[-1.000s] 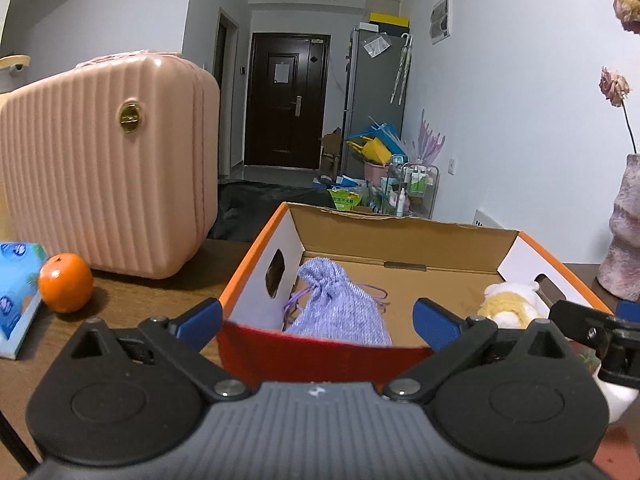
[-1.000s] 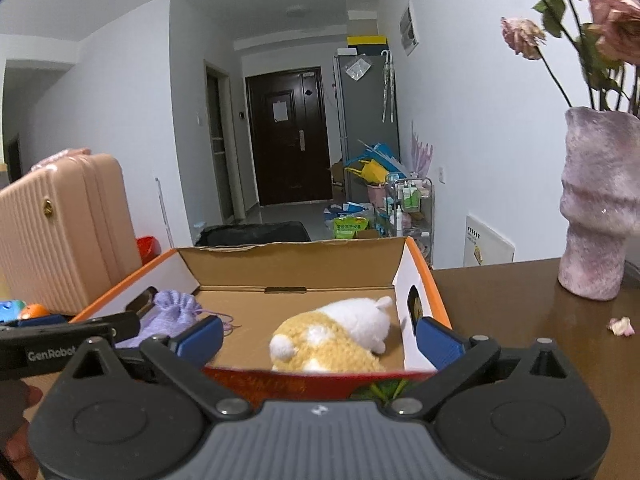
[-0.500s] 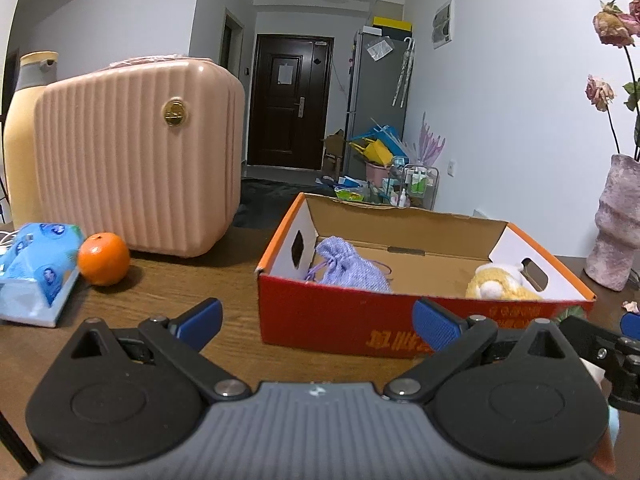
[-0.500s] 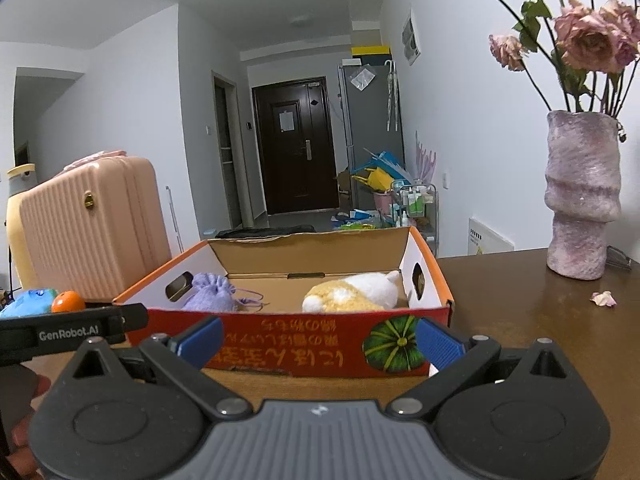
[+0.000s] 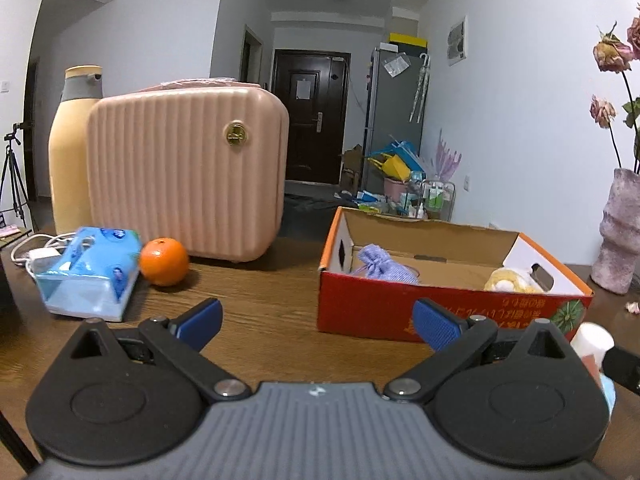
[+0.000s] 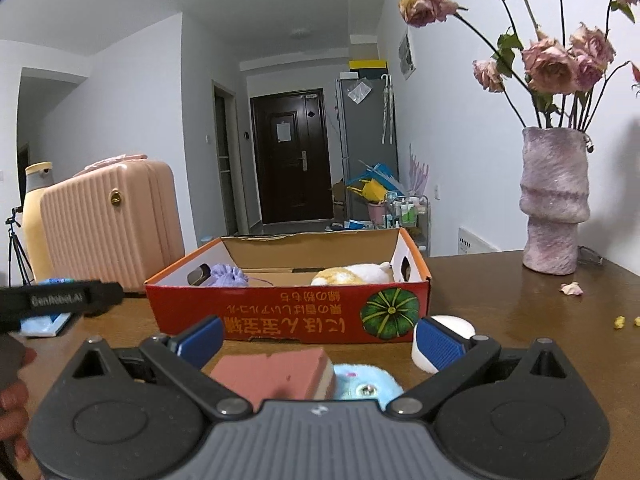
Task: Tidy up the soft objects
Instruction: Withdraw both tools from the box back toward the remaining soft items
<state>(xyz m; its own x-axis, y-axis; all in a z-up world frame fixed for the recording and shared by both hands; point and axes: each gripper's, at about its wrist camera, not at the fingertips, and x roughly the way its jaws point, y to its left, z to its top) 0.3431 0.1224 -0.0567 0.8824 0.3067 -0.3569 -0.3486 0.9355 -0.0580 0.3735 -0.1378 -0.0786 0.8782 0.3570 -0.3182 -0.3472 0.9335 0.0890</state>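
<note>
Both grippers open in front of the cardboard box

The right gripper [image 6: 318,338] has jaws apart over a pink sponge [image 6: 276,374] and blue plush [image 6: 366,384], just before the cardboard box [image 6: 288,316]. The left gripper [image 5: 316,322] is spread too, over bare table [image 5: 260,300]. Inside the box: purple pouch [image 6: 226,276], yellow-white plush [image 6: 352,274]. Left of it: orange [image 5: 164,262], tissue pack [image 5: 90,274], pink suitcase [image 5: 188,172].

Open right tongs [image 6: 318,336] over pink sponge [image 6: 276,372], blue plush [image 6: 366,382], red cardboard box [image 6: 288,312] beyond holding lavender pouch [image 6: 226,275]
</note>
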